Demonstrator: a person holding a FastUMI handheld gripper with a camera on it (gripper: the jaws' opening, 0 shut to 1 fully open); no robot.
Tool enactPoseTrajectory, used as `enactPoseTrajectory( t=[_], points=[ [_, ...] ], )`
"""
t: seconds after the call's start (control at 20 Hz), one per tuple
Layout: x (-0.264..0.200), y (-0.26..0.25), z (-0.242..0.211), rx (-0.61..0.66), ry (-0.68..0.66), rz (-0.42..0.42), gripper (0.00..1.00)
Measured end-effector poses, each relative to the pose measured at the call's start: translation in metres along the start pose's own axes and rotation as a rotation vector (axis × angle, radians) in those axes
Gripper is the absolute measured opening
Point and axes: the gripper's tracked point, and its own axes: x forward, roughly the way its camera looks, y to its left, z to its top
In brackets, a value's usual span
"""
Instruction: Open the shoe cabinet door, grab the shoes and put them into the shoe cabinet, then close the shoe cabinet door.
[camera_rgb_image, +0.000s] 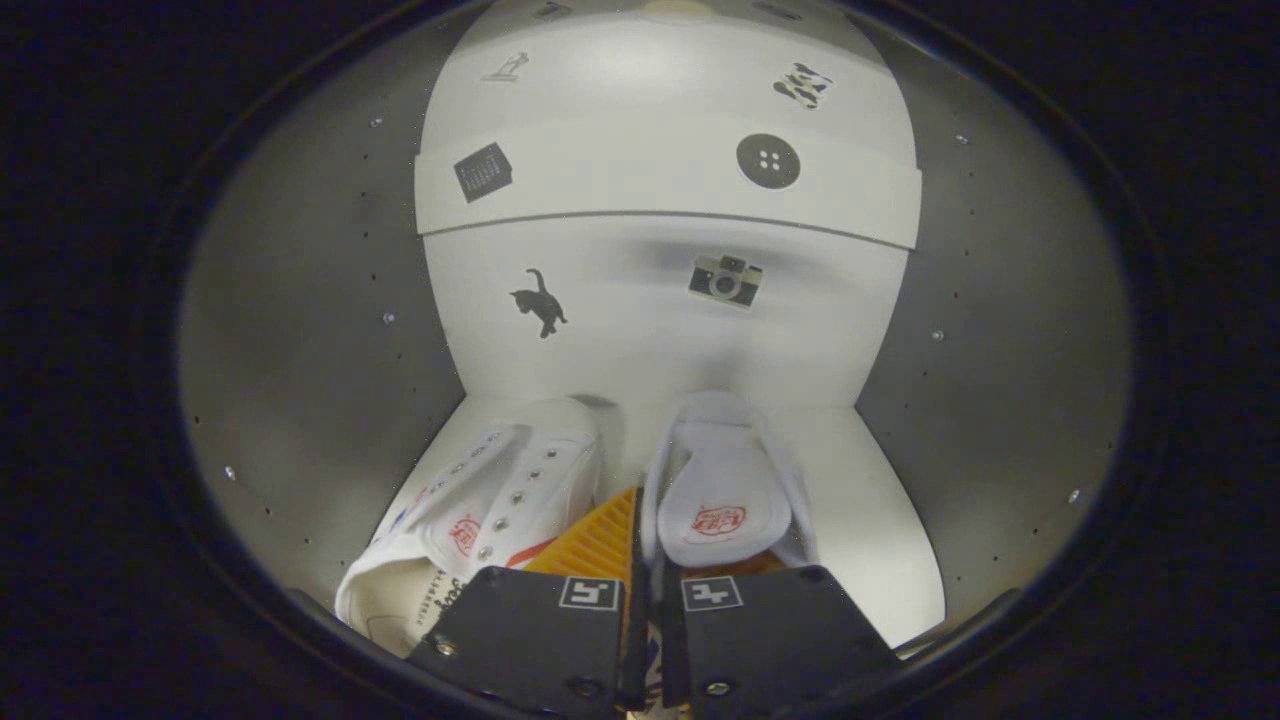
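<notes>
Cabinet (650, 330): open, white back wall beyond the claw, grey side walls either flank, stickers on the back.
Floor (880, 480): white shelf just ahead of the fingers.
Shoes: left shoe (480, 520) and right shoe (720, 490) lie side by side, toes inward, directly ahead of the claw and already inside.
Claw (645, 560): narrow, orange pads nearly together, seemingly pinching the shoes' inner edges; a firm grip on both cannot be confirmed.
Advice: likely the placing step; set heels flat, release gently, withdraw straight back clear of the door's path.
</notes>
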Motion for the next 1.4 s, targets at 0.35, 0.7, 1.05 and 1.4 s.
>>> enactPoseTrajectory(
  t=[0.35, 0.7, 1.05, 1.4],
  points=[
    [-0.047, 0.007, -0.008, 0.001, -0.043, 0.027, 0.34],
    [-0.12, 0.008, -0.019, -0.014, -0.143, -0.001, 0.77],
    [-0.195, 0.025, -0.061, 0.008, -0.21, 0.008, 0.97],
    [-0.302, 0.015, -0.109, 0.054, -0.279, 0.012, 0.97]
  ],
)
